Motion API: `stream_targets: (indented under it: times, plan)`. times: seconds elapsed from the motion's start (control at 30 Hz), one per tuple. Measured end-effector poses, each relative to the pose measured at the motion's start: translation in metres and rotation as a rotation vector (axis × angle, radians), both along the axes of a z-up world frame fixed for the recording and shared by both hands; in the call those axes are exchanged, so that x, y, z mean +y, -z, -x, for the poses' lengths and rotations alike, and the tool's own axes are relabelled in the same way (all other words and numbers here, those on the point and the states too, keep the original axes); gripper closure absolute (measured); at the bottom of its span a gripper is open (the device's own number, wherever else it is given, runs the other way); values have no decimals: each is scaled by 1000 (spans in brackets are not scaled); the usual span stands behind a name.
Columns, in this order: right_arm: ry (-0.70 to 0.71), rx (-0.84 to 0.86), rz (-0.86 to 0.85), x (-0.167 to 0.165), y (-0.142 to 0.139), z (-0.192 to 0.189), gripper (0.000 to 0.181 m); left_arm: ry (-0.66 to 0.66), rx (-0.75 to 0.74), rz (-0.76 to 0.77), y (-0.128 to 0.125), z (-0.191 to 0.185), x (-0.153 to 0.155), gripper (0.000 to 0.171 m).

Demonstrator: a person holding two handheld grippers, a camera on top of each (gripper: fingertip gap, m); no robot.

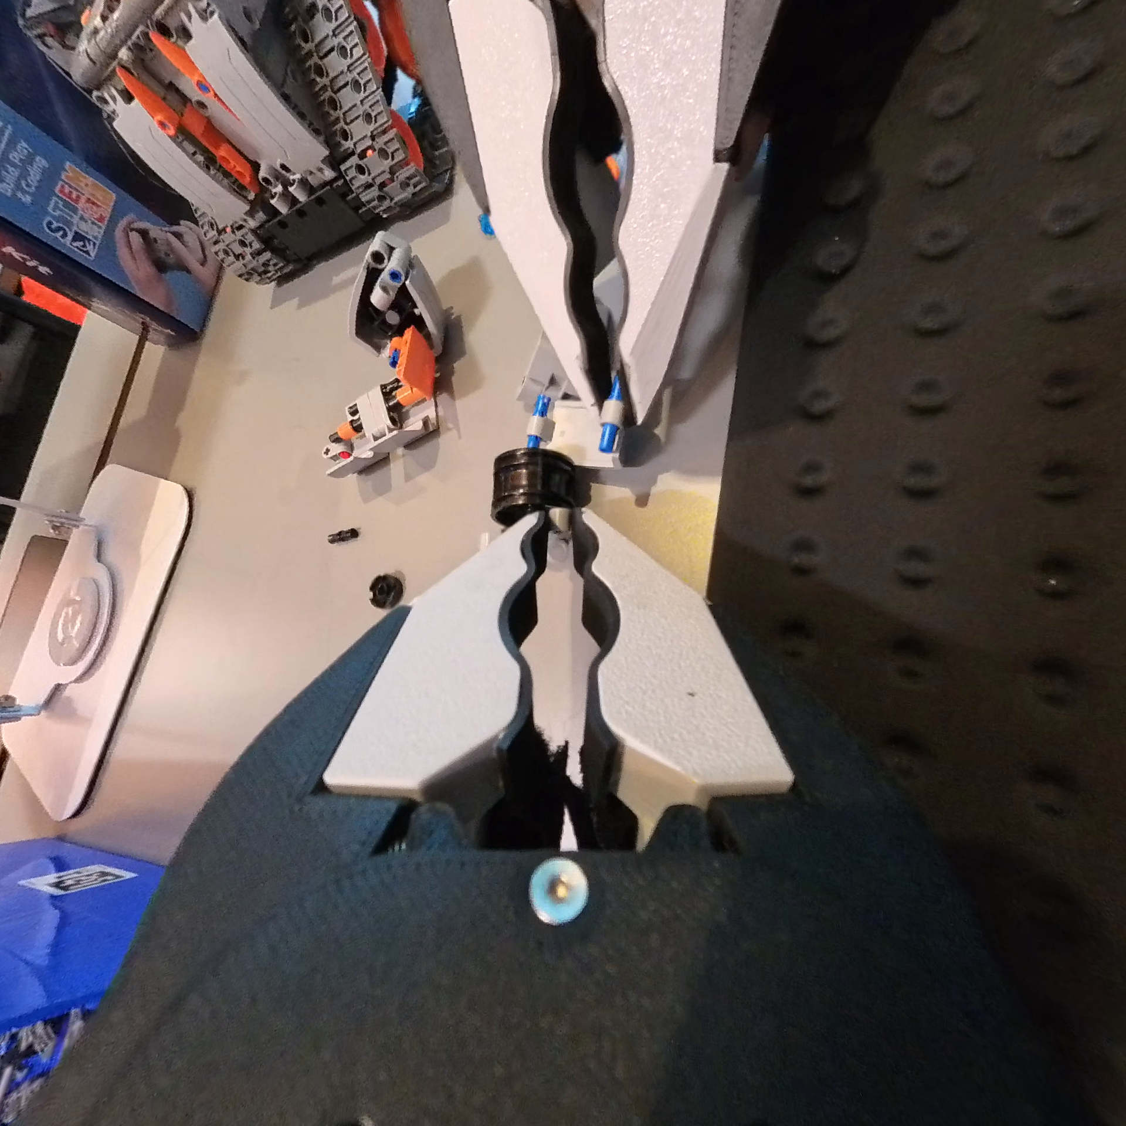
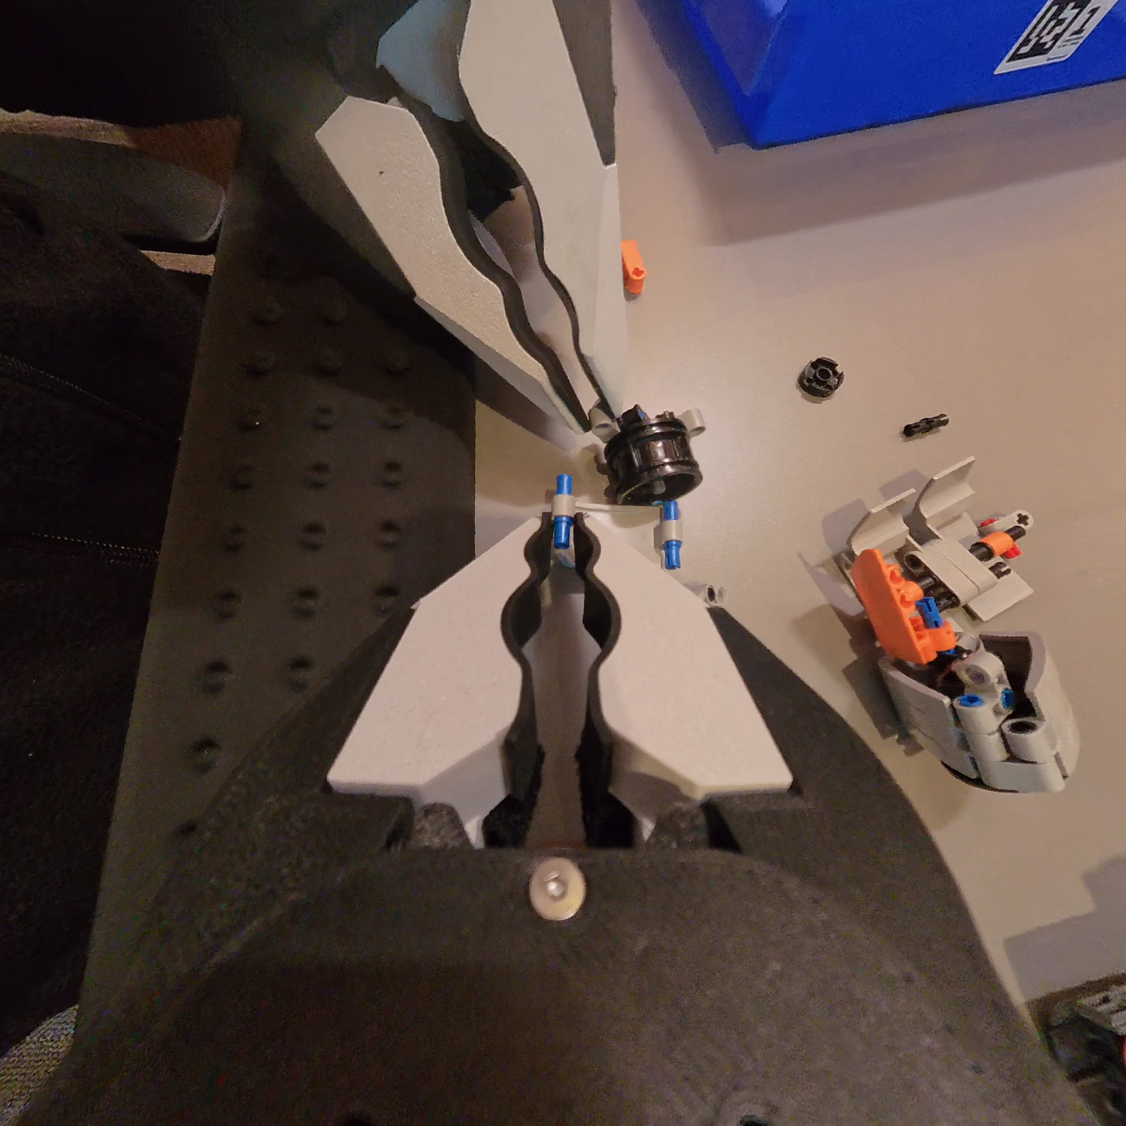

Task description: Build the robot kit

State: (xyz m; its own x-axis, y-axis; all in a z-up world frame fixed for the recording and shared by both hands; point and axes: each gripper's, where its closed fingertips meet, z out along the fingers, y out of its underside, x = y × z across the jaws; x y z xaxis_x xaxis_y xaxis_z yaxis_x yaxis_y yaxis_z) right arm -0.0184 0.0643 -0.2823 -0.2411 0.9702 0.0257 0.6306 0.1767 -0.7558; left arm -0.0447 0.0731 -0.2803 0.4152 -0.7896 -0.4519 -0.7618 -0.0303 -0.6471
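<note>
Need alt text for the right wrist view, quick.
The right gripper, jaws shut on a small grey assembly with blue pins, meets the left gripper, which holds its black wheel hub. Loose brick parts lie right.

Each gripper, the left gripper point(image 1: 557, 530) and the right gripper point(image 2: 563, 536), has two pale grey, wedge-shaped plastic fingers point(image 1: 463, 670) lined with wavy-edged black rubber pads point(image 2: 518, 609). Behind them sits a textured black printed body point(image 1: 548, 1005) with a round silver screw point(image 2: 556, 892) on the centre line just behind the finger roots.
</note>
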Motion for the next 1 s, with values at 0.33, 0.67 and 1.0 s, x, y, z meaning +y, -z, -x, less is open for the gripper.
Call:
stream_targets:
  times: [0.33, 0.67, 1.0]
  plan:
    - [-10, -19, 24, -1, 2, 4, 177, 55, 31, -75, -5, -12, -7, 167]
    - [-43, 18, 113, -4, -8, 5, 177, 66, -15, -118, -16, -14, -8, 167]
    - [-80, 87, 178, -3, -27, 3, 177, 112, -96, -154, -32, -17, -12, 167]
